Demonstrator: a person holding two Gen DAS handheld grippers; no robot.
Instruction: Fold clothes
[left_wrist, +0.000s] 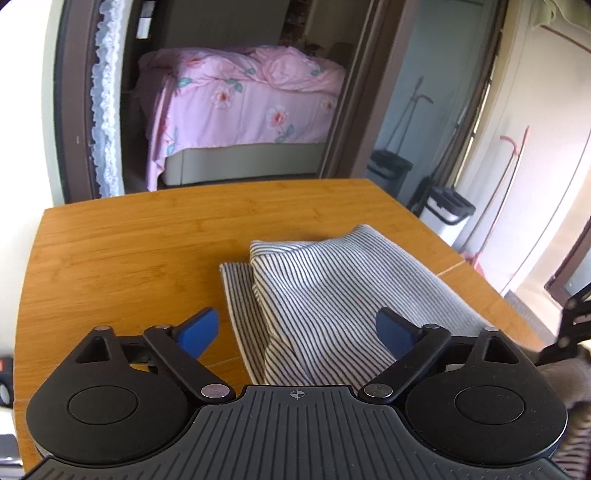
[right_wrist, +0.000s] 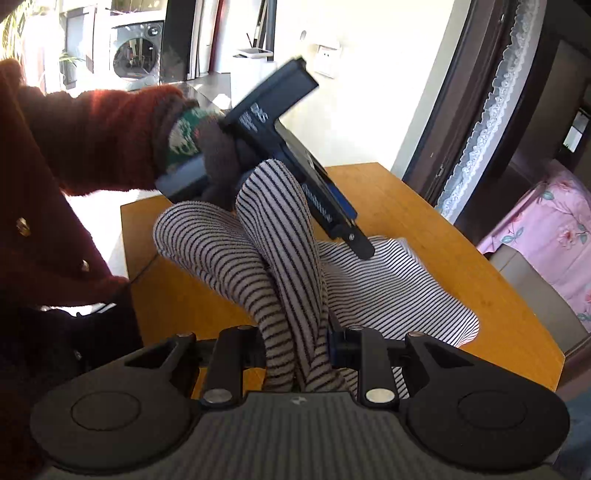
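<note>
A black-and-white striped garment (left_wrist: 332, 288) lies partly folded on the wooden table (left_wrist: 129, 251). My left gripper (left_wrist: 297, 330) is open just above the garment's near part, blue pads wide apart, holding nothing. In the right wrist view my right gripper (right_wrist: 297, 343) is shut on a bunched fold of the striped garment (right_wrist: 280, 266), lifted off the table. The rest of the cloth (right_wrist: 391, 288) lies flat beyond it. The left gripper's body (right_wrist: 295, 162) hangs above the cloth, held by a hand in a red sleeve (right_wrist: 92, 140).
The table's far edge (left_wrist: 221, 192) faces a doorway with a pink bed (left_wrist: 243, 107). Bins (left_wrist: 448, 210) stand on the floor to the right. A lace curtain (right_wrist: 487, 110) hangs by the door frame. The person's red-clad body (right_wrist: 40, 240) is at the left.
</note>
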